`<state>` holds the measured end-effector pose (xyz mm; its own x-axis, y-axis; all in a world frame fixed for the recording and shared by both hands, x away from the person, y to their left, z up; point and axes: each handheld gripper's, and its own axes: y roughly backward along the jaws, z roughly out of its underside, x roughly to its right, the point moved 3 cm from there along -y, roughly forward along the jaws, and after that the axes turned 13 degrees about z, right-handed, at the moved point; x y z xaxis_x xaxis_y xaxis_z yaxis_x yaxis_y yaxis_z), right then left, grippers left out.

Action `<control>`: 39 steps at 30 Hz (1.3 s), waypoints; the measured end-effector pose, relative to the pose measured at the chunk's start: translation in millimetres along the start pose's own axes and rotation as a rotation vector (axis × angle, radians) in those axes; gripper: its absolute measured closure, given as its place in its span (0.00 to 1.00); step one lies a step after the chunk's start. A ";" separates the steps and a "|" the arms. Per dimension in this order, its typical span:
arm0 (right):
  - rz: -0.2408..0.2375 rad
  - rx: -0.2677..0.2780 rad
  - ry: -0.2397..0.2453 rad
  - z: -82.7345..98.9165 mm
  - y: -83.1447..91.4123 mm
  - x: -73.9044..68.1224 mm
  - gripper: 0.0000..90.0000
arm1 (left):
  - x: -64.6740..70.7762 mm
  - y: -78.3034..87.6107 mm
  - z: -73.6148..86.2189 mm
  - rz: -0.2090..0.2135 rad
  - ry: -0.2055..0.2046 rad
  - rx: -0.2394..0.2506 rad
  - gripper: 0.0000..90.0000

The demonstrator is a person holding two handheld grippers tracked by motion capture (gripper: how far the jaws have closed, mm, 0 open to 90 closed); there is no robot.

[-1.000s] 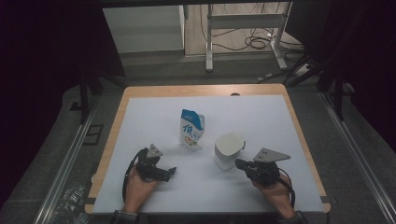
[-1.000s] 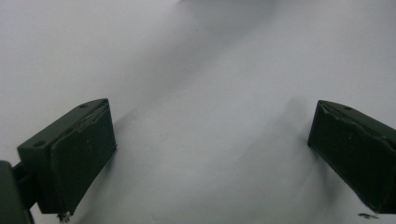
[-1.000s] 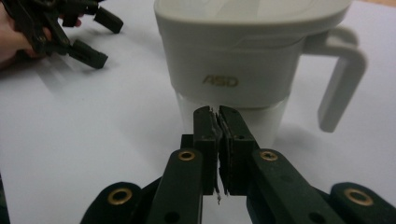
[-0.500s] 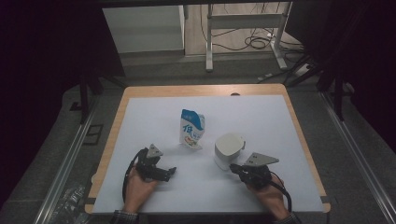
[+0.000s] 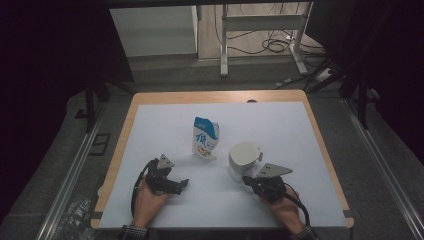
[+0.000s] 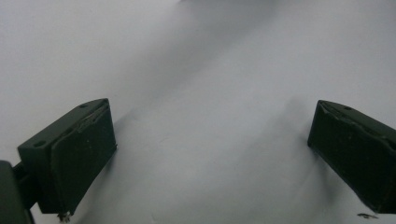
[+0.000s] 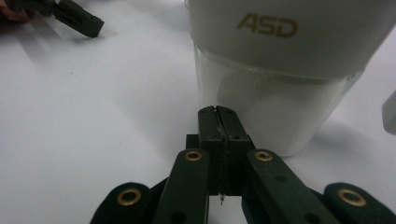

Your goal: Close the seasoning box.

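The right hand-held gripper [image 7: 218, 112] has its jaws pressed together on nothing, tips just beside the white container [image 7: 280, 70] on the counter [image 5: 310, 140]. The left hand-held gripper [image 6: 210, 154] gapes wide, empty.

White jar [image 5: 244, 159] with gold lettering, blue-and-white pouch [image 5: 205, 138], black tongs [image 7: 218, 119], white table cover [image 5: 280, 125]

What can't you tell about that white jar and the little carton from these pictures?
- White jar: top cut off by the right gripper view's upper edge.
- Jar's base front: hidden behind the shut right gripper.
- Carton: print too small to read in the high view.
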<state>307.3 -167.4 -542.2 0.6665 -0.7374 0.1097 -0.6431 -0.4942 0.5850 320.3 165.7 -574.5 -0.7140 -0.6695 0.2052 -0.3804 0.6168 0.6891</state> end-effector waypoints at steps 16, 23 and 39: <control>0.032 -0.007 0.047 -9.1 -18.7 -6.0 0.99 | 0.0 0.0 0.0 0.000 0.000 0.001 0.01; 0.050 -0.014 0.057 -13.5 -26.5 -5.2 0.99 | 0.0 0.0 0.0 0.000 0.000 0.001 0.01; 0.080 -0.018 0.050 -18.1 -37.0 3.0 0.99 | 0.0 0.0 0.0 0.000 -0.001 0.000 0.01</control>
<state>339.9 -143.0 -549.0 0.6320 -0.7497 0.1962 -0.6880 -0.4262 0.5874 320.3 165.7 -574.5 -0.7143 -0.6693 0.2045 -0.3807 0.6167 0.6890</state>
